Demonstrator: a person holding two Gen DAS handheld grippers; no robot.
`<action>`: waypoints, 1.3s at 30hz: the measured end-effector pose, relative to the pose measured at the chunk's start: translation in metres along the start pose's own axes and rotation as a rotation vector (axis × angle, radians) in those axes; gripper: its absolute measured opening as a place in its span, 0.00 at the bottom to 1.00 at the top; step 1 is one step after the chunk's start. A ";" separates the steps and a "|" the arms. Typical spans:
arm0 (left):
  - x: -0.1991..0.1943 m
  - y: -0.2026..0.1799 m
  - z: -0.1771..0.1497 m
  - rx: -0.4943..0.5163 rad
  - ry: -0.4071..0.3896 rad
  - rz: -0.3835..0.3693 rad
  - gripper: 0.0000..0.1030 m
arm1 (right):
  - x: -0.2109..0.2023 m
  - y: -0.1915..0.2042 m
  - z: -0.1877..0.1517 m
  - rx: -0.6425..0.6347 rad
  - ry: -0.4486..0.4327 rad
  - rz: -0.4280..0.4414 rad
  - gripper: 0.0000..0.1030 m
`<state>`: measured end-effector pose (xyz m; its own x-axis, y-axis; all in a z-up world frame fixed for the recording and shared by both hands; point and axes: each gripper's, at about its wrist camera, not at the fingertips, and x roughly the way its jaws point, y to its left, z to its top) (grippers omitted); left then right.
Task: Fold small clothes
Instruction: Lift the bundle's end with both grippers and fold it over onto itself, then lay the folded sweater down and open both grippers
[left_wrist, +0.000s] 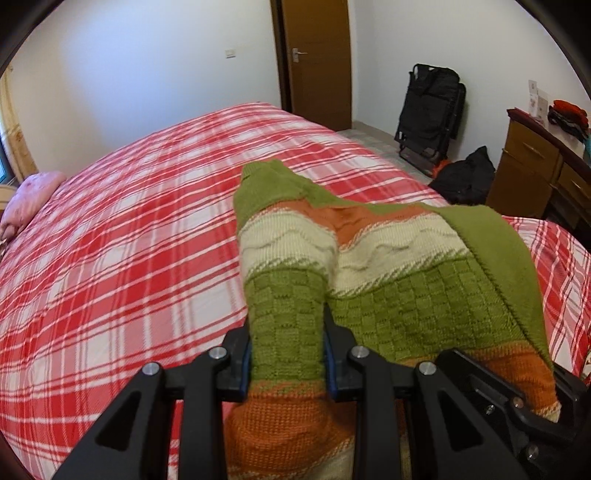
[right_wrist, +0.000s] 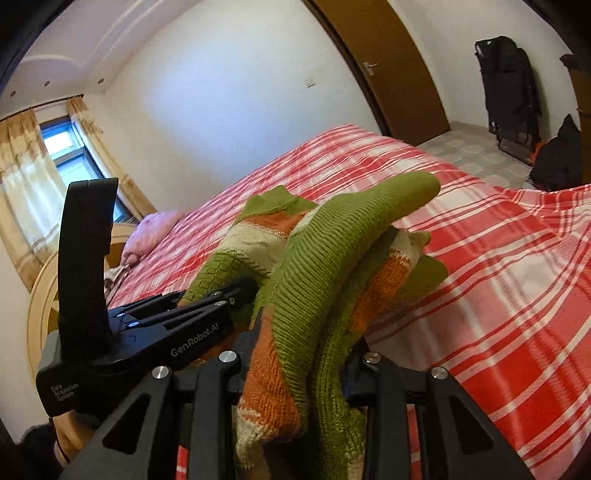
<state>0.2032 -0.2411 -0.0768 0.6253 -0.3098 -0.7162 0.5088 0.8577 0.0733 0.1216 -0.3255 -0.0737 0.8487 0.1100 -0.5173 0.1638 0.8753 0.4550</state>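
Left gripper (left_wrist: 288, 354) clamping bunched sweater (left_wrist: 369, 266) hem; right gripper (right_wrist: 299, 365) pinching another fold. Sweater hanging above bed (left_wrist: 129, 240), far part trailing on it. Knit looking soft, thick, stretchy, sagging; edges and seams seeming best hold.

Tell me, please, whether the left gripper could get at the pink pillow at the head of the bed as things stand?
Probably not: the left gripper is shut on the knitted sweater, and the pink pillow lies well across the plaid bedspread, though nothing blocks the way.
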 end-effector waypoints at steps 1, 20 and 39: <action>0.001 -0.004 0.003 0.004 -0.001 -0.005 0.29 | -0.001 -0.004 0.002 0.009 -0.008 -0.005 0.30; 0.047 -0.063 0.059 0.120 -0.038 -0.047 0.29 | 0.005 -0.061 0.037 0.141 -0.108 -0.084 0.31; 0.088 -0.056 0.048 0.100 0.030 0.024 0.57 | 0.044 -0.102 0.022 0.242 -0.013 -0.142 0.36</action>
<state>0.2577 -0.3361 -0.1107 0.6208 -0.2760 -0.7338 0.5517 0.8188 0.1587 0.1533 -0.4203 -0.1276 0.8149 -0.0131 -0.5794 0.3954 0.7434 0.5394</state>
